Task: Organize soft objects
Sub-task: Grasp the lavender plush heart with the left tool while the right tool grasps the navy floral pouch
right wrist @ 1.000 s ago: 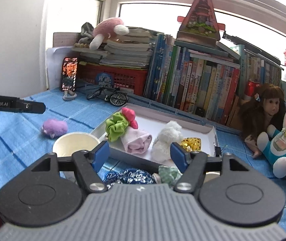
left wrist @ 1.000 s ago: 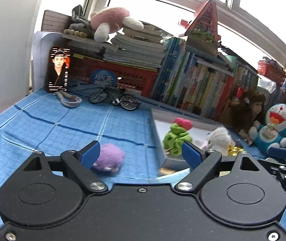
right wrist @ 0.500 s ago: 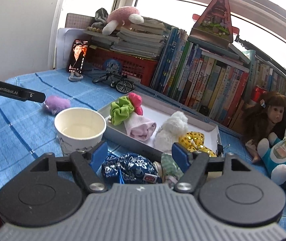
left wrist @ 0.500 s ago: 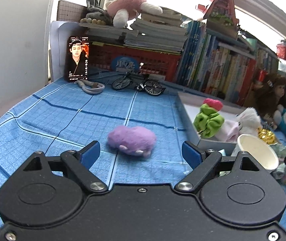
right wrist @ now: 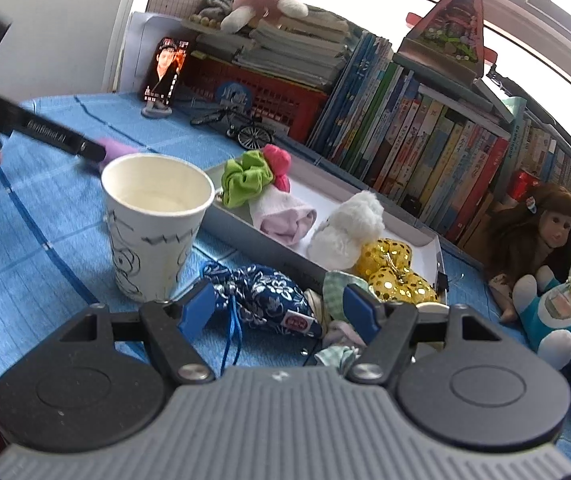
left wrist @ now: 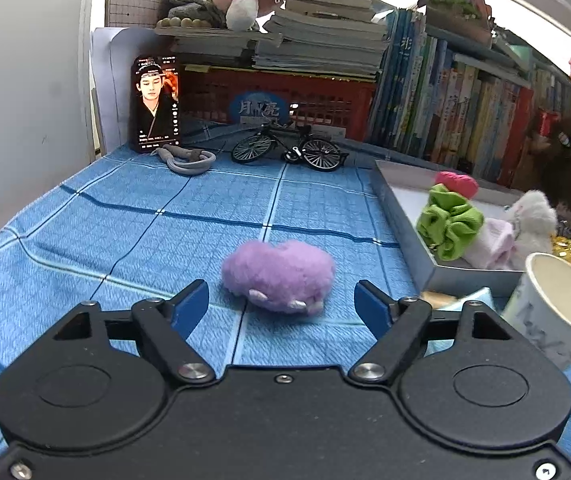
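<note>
Legible markings are few. A round blue sign fixed to the front of the red crate carries white Chinese characters, reading approximately "月亮". One blue book spine in the row bears a white character, possibly "非". The black arm of the left tongs, seen from the right wrist view, carries blurred white lettering resembling "GenRobot.AI". The phone screen shows small white text, too fine to read. Remaining book spines are illegible.
</note>
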A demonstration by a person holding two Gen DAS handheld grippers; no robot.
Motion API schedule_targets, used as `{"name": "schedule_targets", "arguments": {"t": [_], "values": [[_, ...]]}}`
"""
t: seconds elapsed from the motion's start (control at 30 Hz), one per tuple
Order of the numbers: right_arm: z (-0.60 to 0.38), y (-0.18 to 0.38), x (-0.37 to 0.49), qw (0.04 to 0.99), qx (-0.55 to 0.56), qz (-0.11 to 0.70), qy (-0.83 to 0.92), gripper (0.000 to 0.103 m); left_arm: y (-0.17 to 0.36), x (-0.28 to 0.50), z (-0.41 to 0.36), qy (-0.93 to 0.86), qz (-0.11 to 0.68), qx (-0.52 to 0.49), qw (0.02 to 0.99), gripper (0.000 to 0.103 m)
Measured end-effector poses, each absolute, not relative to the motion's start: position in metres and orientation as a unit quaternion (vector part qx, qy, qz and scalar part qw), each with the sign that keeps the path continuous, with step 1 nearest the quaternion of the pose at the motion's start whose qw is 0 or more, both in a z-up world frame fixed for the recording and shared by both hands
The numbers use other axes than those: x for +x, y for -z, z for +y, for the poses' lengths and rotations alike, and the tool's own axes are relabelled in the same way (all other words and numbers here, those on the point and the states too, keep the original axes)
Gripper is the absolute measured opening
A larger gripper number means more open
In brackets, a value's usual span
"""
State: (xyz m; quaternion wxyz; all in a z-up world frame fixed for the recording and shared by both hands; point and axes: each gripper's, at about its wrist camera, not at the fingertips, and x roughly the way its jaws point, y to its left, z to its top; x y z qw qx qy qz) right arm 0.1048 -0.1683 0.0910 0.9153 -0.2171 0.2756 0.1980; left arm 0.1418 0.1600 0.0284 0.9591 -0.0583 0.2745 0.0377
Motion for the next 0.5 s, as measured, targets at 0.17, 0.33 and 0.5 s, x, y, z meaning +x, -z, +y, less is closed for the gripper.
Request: {"name": "schedule_targets", "arguments": {"t": [0.17, 0.33, 0.5], "values": [[-0.161, -0.08, 0.11, 0.9, -0.246, 0.288, -0.218, 0.083, -0.025, 0.161, 0.167, -0.047, 0.29, -0.088, 0.952, 0.081], [-0.156, -0.07, 0.119, 0.887, -0.256, 0.301, -0.24, 0.085, -0.021, 0.178, 0.182, -0.054, 0.303, -0.152, 0.939, 0.082], [-0.152, -0.065, 0.132, 0.88, -0.26, 0.304, -0.258, 0.087, -0.019, 0.192, 0.177, -0.064, 0.308, -0.138, 0.939, 0.083]]}}
